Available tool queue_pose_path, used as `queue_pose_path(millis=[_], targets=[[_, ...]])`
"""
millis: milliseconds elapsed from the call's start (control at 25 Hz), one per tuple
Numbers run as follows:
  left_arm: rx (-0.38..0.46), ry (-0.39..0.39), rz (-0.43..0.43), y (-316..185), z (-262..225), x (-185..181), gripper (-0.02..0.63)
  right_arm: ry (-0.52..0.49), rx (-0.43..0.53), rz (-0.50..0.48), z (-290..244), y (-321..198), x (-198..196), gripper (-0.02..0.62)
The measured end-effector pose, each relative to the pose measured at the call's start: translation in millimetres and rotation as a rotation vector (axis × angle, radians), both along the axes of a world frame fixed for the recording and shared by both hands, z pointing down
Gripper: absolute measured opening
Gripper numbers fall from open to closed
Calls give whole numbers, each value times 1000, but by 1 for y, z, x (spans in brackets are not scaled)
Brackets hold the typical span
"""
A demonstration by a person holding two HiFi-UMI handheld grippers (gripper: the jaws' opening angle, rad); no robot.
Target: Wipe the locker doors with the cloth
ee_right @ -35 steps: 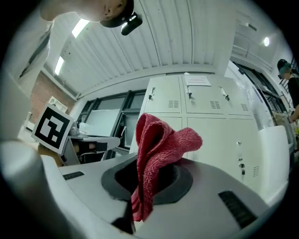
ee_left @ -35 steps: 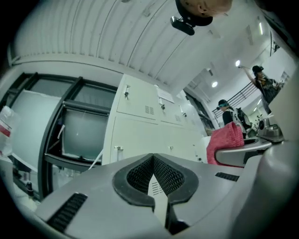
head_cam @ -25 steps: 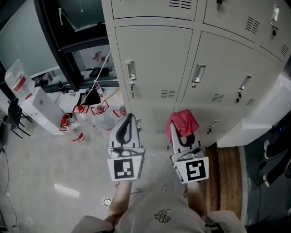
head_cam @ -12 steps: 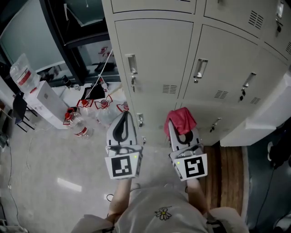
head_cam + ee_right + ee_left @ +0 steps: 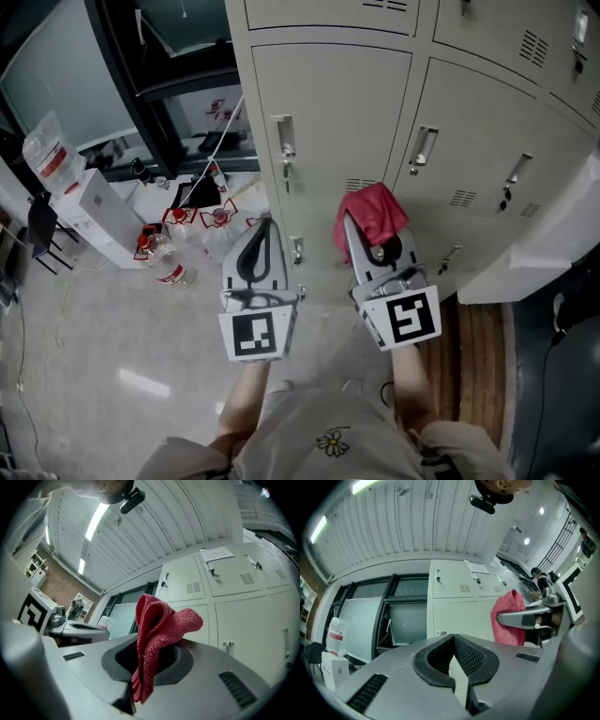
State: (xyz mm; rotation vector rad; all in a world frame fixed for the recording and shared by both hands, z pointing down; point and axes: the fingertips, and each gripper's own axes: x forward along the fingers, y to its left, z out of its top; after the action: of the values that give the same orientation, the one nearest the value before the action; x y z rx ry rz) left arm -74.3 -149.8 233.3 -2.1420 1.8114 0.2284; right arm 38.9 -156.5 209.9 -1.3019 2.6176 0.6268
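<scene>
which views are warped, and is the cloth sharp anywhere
Head view: mild bend, lockers lean, even light, cloth sharp. Left gripper view: heavy fisheye, dark corners, strip light glares. Right gripper view: same fisheye, cloth weave crisp up close.

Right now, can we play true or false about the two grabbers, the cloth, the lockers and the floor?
1. The right gripper is holding a red cloth. True.
2. The left gripper is holding a bottle. False: its jaws are together with nothing between them.
3. The locker doors are hanging open. False: the doors in view are all shut.
4. There are bottles on the floor to the left of the lockers. True.
</scene>
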Motion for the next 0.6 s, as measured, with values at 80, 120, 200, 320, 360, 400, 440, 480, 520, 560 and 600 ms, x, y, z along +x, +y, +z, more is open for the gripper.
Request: queue_pose_path(millis=[80,120,200,320,360,400,440,480,520,560,600], targets=[[10,3,6,-2,-5,-2,15,24,45,-25,-25,-9,-15,38],[17,5,8,-3,-8,-3,15,39,67,-38,-38,-16,-23,38],[31,4,13,-5,-14,-6,15,67,106,-59,-64,-30,-40,38],[46,6,15,-11,-24,-10,15,56,155,-101,-104,-50,-66,38],[49,8,14,-13,-27,-12,15,56,163,-117,-115,-57,-75,38],[51,10,13,-16,-30,-13,15,59,165,-131,-124,-63,-84,38],[52,12,12,-18,-32,-16,15,65,160,-142,-132,-70,-92,38],[52,12,12,-20,-34,-18,15,71,153,-152,-138,-78,-100,38],[49,9,12,-22,-35,-20,15,74,142,-161,-143,-86,-107,38],[46,2,13,-25,-36,-21,15,77,129,-168,-147,-95,-114,38],[45,-4,14,-26,-36,-23,15,81,117,-170,-150,-104,-120,38]])
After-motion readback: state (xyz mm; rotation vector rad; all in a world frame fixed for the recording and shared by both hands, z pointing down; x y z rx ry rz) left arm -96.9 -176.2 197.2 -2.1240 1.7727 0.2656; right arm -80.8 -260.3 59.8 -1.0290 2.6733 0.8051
